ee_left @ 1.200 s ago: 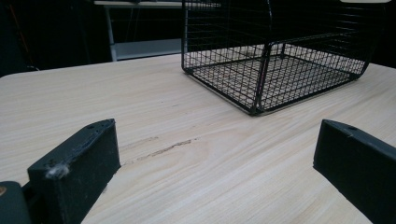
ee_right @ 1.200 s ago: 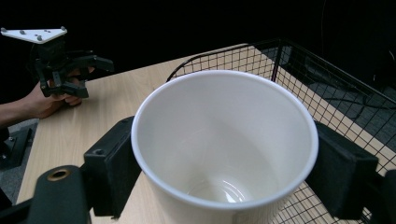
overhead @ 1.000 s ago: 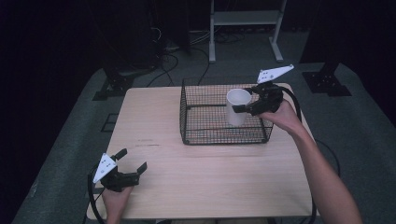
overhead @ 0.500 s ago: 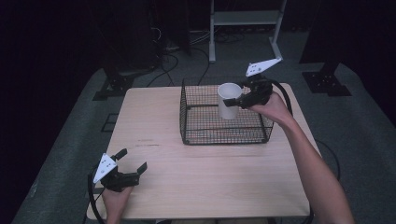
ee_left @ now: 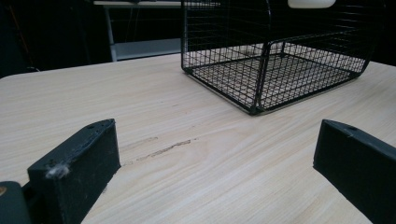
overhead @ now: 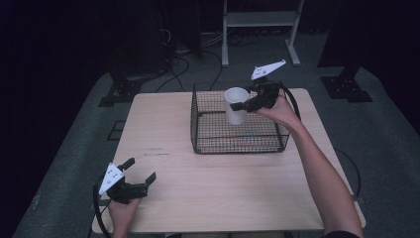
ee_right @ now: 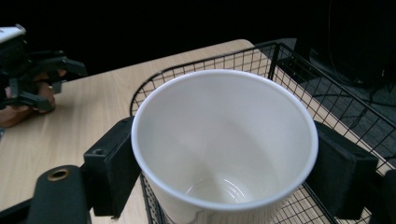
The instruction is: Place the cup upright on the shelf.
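The bench [overhead: 218,198] is carrying one black wire basket [overhead: 237,144], standing toward its far right part, and the basket is lying empty across its mesh floor. One white cup [overhead: 236,105] is hanging upright above the basket, lifted clear of the mesh and sitting near the far right of the basket's opening.

The right gripper [overhead: 246,104] is clamping that cup, its fingers [ee_right: 109,165] pressing on opposite sides of the wall just under the rim; the right gripper view is showing the cup empty inside. The step in hand is looking like carrying the cup over the basket wall, in or out I cannot tell. To do it well, the hand should be keeping the cup level, since the thin wall is likely to flex and slip if squeezed unevenly, and should be keeping the cup's base above the basket's top wire until it is well past the rim. A steady, straight path is looking safer than a swing, as the base could be catching the mesh.

The left gripper [overhead: 137,175] is resting at the bench's near left corner, well apart from the basket, its fingers [ee_left: 77,168] spread wide and gripping nothing.

Counting: one bench, one basket, one cup, two grippers.
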A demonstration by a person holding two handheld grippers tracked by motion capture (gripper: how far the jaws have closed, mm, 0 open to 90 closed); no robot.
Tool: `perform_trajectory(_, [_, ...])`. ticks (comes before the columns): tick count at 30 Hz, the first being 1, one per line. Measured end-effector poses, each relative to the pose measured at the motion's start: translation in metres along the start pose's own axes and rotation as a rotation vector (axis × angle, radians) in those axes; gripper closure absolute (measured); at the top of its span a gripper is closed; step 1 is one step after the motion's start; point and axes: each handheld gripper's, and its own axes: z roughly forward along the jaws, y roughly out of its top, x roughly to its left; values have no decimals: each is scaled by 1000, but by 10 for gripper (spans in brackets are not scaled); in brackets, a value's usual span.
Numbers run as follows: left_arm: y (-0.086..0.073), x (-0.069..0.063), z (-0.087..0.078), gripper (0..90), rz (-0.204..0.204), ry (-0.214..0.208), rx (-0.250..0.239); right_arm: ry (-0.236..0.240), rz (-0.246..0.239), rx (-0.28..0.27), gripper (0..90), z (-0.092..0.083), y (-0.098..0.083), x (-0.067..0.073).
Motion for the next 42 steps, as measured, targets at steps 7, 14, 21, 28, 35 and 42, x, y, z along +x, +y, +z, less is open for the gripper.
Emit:
perform_trajectory(7, [0, 0, 0, 0, -1, -2, -2, 8, 19, 2, 185, 12, -6, -9])
perform_trajectory(14, [0, 0, -1, 0, -1, -3, -5, 14, 42, 12, 186, 23, -14, -18])
perform_trajectory(21, [0, 0, -1, 0, -1, -6, -6, -8, 72, 33, 186, 34, -23, -29])
perform_trajectory(28, [0, 0, -1, 0, -1, -4, -5, -12, 91, 55, 186, 44, -32, -34])
perform_trajectory(35, [0, 1, -1, 0, 0, -6, -9, -33, 105, 87, 185, 52, -41, -39])
perform_trajectory(42, [0, 0, -1, 0, 2, -6, -8, -41, 133, 109, 185, 57, -49, -45])
